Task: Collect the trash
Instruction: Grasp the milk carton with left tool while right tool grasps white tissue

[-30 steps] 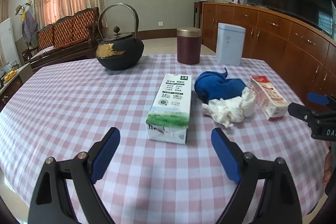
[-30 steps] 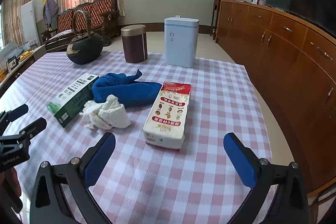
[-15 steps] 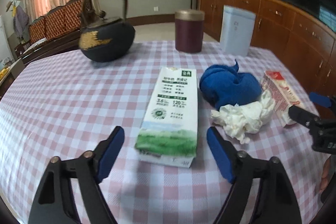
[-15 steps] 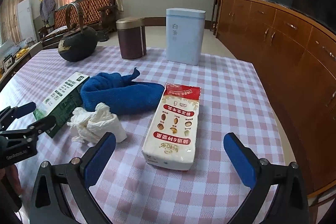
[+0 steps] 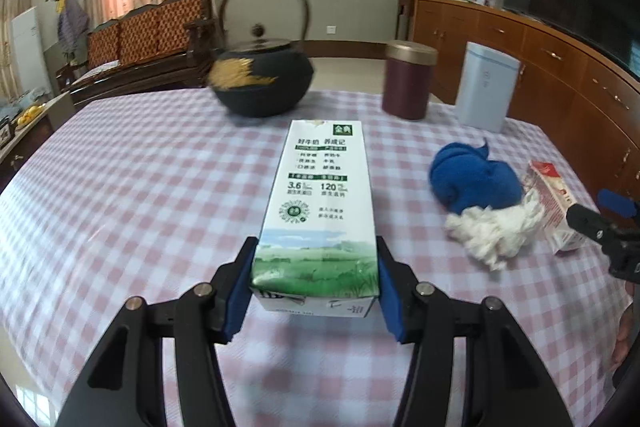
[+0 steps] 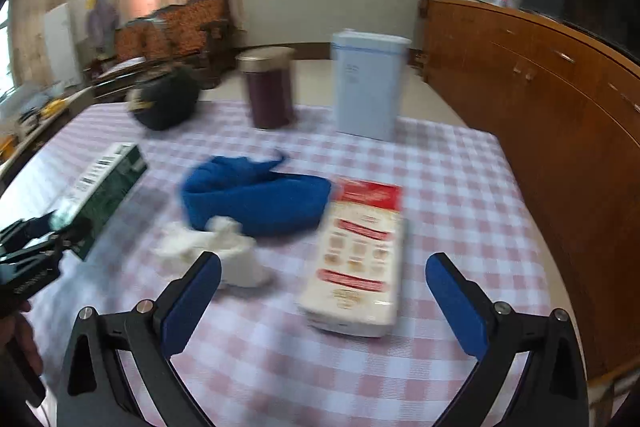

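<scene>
While closing, left gripper (image 5: 314, 291) fingers (image 5: 236, 291) flanking carton (image 5: 320, 211) end.

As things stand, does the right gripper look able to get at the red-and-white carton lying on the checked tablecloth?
Probably yes. The right gripper stands open just short of the red-and-white carton, whose near end lies in line with the gap. Only the crumpled white tissue crowds its left finger.

The milk carton (image 5: 320, 203) shows "3.6" and "120" on its white top face, beneath lines of Chinese characters (too small to make out reliably). Print on the red-and-white carton (image 6: 360, 259) is blurred.
</scene>
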`<state>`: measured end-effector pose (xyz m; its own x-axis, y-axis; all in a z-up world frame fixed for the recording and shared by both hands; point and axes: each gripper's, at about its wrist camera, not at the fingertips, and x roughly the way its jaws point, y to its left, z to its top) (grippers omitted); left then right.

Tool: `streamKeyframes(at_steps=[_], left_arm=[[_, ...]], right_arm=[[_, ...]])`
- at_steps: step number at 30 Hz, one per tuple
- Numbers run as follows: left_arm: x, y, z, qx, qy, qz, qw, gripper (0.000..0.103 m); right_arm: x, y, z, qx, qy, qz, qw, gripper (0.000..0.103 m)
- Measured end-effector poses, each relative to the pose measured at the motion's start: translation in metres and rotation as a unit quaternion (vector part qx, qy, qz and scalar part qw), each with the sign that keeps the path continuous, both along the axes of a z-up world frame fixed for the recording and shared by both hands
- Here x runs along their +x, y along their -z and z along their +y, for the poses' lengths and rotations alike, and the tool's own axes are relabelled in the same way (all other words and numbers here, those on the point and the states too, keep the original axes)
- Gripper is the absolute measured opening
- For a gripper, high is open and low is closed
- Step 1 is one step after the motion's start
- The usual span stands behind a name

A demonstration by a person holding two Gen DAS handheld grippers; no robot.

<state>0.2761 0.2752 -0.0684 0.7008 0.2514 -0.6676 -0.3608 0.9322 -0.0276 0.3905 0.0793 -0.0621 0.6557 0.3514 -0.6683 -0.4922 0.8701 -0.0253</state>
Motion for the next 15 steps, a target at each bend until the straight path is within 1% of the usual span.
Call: streamKeyframes(at_steps=[4, 8, 10, 14, 15], left_arm=[[-0.015, 0.003, 0.008, 0.007, -0.017, 0.005, 0.9998, 0.055], [-0.021, 0.005, 0.017, -0.003, -0.029, 0.003, 0.9996, 0.055], [-0.019, 0.006, 0.019, -0.004, -0.028, 0.004, 0.9996, 0.055], [-0.018, 0.006, 0.021, -0.005, -0.025, 0.003, 0.9997, 0.055], [-0.018, 0.006, 0.02, -0.005, -0.023, 0.003, 0.9997, 0.055]], right_arm=[[-0.013, 0.001, 0.025, -0.001, -0.038, -0.006, 0.999, 0.103], [-0.015, 0.009, 0.047, -0.016, -0.053, -0.002, 0.998, 0.101], [-0.009, 0.018, 0.055, -0.034, -0.051, 0.007, 0.998, 0.092], [0.002, 0.03, 0.067, -0.049, -0.057, 0.03, 0.997, 0.087], [0.003, 0.032, 0.069, -0.048, -0.063, 0.037, 0.996, 0.076]])
